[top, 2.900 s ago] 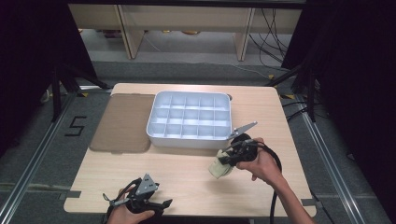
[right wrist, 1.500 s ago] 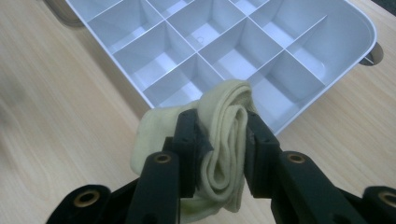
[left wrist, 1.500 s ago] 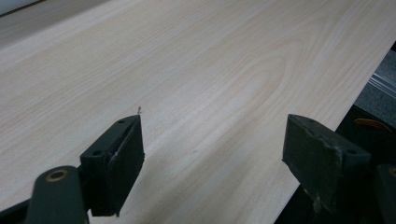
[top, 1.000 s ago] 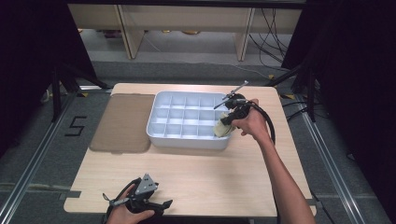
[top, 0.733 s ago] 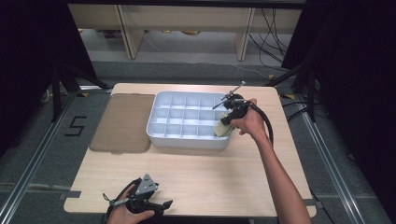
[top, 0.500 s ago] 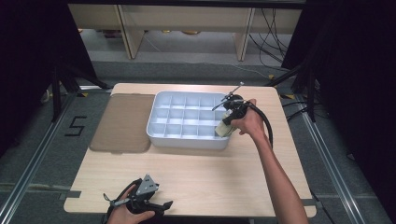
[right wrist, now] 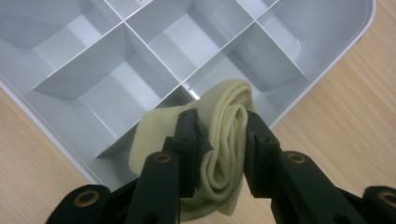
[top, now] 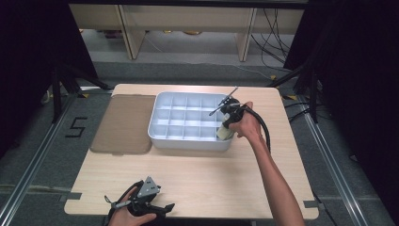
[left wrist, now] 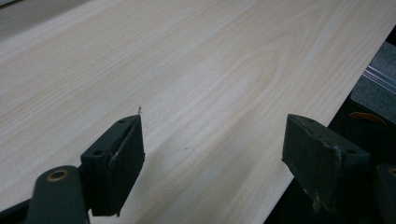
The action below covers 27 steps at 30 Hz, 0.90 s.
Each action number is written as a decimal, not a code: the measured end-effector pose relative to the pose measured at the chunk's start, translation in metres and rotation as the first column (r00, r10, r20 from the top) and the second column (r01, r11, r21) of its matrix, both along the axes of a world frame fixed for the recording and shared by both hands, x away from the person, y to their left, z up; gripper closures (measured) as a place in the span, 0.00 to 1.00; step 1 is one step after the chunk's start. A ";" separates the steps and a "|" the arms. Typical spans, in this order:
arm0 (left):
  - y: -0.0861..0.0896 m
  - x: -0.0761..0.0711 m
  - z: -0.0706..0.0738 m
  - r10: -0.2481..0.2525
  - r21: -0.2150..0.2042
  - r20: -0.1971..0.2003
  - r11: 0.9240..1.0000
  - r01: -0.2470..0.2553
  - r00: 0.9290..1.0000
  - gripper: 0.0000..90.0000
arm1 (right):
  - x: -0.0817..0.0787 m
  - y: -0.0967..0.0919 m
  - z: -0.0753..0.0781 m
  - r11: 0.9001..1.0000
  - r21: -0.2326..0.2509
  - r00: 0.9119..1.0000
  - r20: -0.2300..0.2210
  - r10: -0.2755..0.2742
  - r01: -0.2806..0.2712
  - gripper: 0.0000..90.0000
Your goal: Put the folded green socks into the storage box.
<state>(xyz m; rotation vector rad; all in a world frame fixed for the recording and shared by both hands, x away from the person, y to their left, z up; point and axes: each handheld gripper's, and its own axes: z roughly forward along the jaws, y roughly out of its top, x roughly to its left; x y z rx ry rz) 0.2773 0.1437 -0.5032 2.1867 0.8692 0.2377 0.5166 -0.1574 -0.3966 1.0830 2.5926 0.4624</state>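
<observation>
A white divided tray stands in the middle of the wooden table. My right gripper hangs over the tray's near right corner, shut on a rolled pale yellow cloth. In the right gripper view the cloth is pinched between both jaws of my right gripper, its lower end over a corner compartment of the tray. My left gripper rests near the table's front edge, held in a hand. In the left gripper view my left gripper stands open over bare wood with nothing between its jaws.
A flat brown lid lies left of the tray. The table's front edge runs close by the left gripper, with dark floor beyond. Bare wood spreads in front of the tray. Shelving and cables stand behind the table.
My right gripper carried the cloth from the table in front of the tray to the tray's near right corner, and has sunk a little over the last second. The left gripper stayed put.
</observation>
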 end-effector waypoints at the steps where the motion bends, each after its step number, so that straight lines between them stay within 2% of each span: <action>1: 0.000 0.001 0.000 0.008 0.009 0.005 1.000 -0.008 1.000 0.23 | 0.001 0.000 -0.001 1.000 0.002 1.000 0.001 0.004 -0.004 0.78; 2: -0.001 -0.001 0.000 0.020 -0.011 -0.007 1.000 -0.020 1.000 0.23 | 0.001 0.000 -0.002 1.000 0.004 1.000 -0.003 0.001 -0.001 0.78; 6: 0.000 0.000 0.000 0.013 0.007 -0.002 1.000 -0.013 1.000 0.23 | 0.000 -0.001 -0.005 1.000 0.014 1.000 -0.007 0.011 -0.011 0.79; 8: -0.001 0.000 -0.001 0.018 -0.012 -0.004 1.000 -0.018 1.000 0.23 | 0.000 -0.001 -0.006 1.000 0.016 1.000 -0.012 0.006 -0.006 0.78; 9: 0.000 0.001 0.000 0.006 0.013 -0.002 1.000 -0.006 1.000 0.23 | 0.000 0.000 -0.006 1.000 0.010 1.000 -0.007 0.014 -0.014 0.78; 10: -0.001 0.000 -0.001 0.024 0.003 -0.012 1.000 -0.024 1.000 0.23 | -0.001 0.001 -0.007 1.000 0.008 1.000 -0.011 0.013 -0.013 0.79; 11: -0.002 -0.001 -0.002 0.022 -0.017 -0.019 1.000 -0.022 1.000 0.23 | -0.001 0.001 -0.008 1.000 0.010 1.000 -0.012 0.018 -0.018 0.78; 13: -0.002 -0.001 -0.001 0.017 -0.017 -0.007 1.000 -0.017 1.000 0.23 | 0.000 0.001 -0.011 1.000 0.011 1.000 -0.013 0.023 -0.023 0.78; 14: 0.000 0.001 -0.001 0.013 0.017 0.000 1.000 -0.013 1.000 0.23 | 0.000 0.001 -0.014 0.999 0.006 0.999 -0.013 0.033 -0.033 0.79; 15: -0.001 0.000 -0.001 0.024 0.002 -0.012 1.000 -0.024 1.000 0.23 | 0.000 0.001 -0.014 0.999 0.006 0.999 -0.013 0.033 -0.033 0.79; 20: -0.001 0.000 -0.002 0.026 0.002 -0.013 1.000 -0.026 1.000 0.23 | 0.001 0.005 -0.026 0.999 -0.012 0.999 -0.038 0.031 -0.032 0.79; 24: -0.001 0.000 -0.002 0.022 -0.004 -0.018 1.000 -0.022 1.000 0.23 | 0.000 0.006 -0.031 0.999 -0.020 0.998 -0.037 0.046 -0.047 0.78; 26: -0.001 0.000 -0.001 0.022 0.009 -0.011 1.000 -0.022 1.000 0.23 | -0.001 0.006 -0.031 0.999 -0.019 0.998 -0.037 0.043 -0.044 0.78; 27: -0.002 -0.001 -0.002 0.021 0.000 -0.018 1.000 -0.022 1.000 0.23 | -0.002 0.007 -0.031 0.999 -0.018 0.999 -0.034 0.043 -0.043 0.78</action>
